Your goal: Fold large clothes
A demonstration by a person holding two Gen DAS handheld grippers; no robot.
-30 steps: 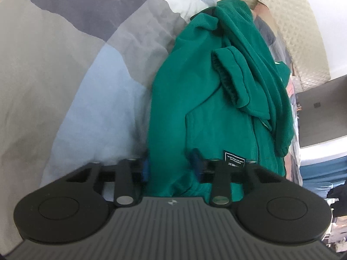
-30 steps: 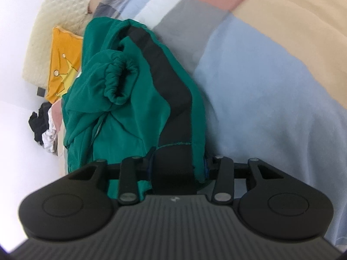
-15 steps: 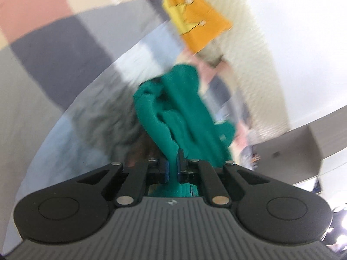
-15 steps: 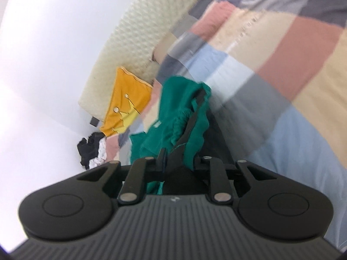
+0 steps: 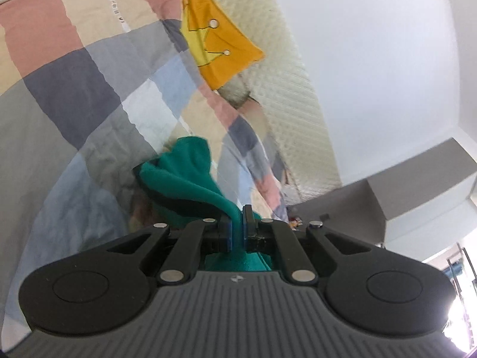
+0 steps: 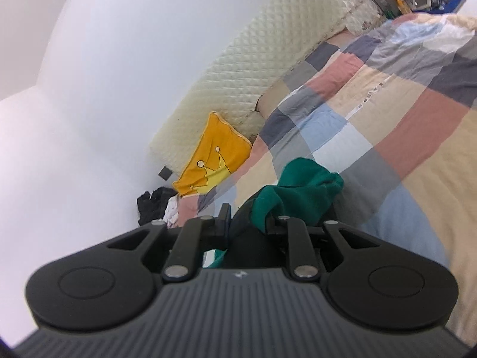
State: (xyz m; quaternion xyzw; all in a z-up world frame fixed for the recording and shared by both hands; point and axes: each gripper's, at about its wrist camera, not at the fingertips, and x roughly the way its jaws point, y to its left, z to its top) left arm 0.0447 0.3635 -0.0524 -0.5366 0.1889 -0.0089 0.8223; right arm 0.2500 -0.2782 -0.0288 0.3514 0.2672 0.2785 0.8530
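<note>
Both grippers, left [image 5: 236,226] and right [image 6: 249,223], point slightly downward, each clamped on the green hoodie [image 5: 190,176], which hangs bunched from them above the patchwork quilt [image 5: 74,89].

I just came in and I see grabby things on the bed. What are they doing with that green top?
A person is holding a hand-held gripper in each hand. The left hand-held gripper is shut on an edge of the green garment, and the right hand-held gripper is shut on another part of it, near a dark strip. The garment hangs bunched above the patchwork quilt, not yet folded. An orange crown pillow leans at the headboard.
</note>
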